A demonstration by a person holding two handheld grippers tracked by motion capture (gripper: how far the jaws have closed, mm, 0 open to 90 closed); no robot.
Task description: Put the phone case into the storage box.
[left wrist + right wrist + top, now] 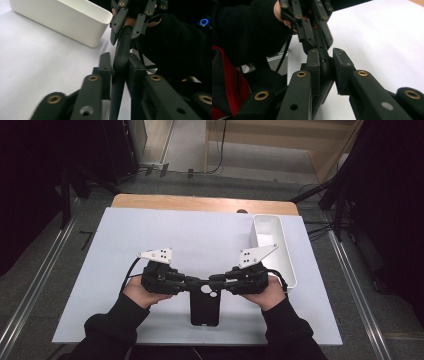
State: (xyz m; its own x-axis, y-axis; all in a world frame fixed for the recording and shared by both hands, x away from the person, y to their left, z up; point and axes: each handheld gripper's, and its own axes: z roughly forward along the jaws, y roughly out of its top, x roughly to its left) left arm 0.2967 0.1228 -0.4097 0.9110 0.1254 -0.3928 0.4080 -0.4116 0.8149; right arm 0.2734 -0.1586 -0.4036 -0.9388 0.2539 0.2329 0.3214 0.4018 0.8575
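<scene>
case (pixel 204 307): top edge hidden under both grippers in high view | left gripper (pixel 119 65): near links blurred, cut by bottom edge | right gripper (pixel 326 63): links cut by bottom edge | bin (pixel 62 18): far end cut off

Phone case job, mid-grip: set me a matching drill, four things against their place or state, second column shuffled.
Things:
1. black phone case
2. white bin
3. left tongs
4. right tongs

Places or states:
A. empty, at the table's right side
B. shut on the case's top edge from the right
C. flat on the white mat, near the person
D. shut on the case's top edge from the left

Pairs: 1-C, 2-A, 3-D, 4-B
</scene>
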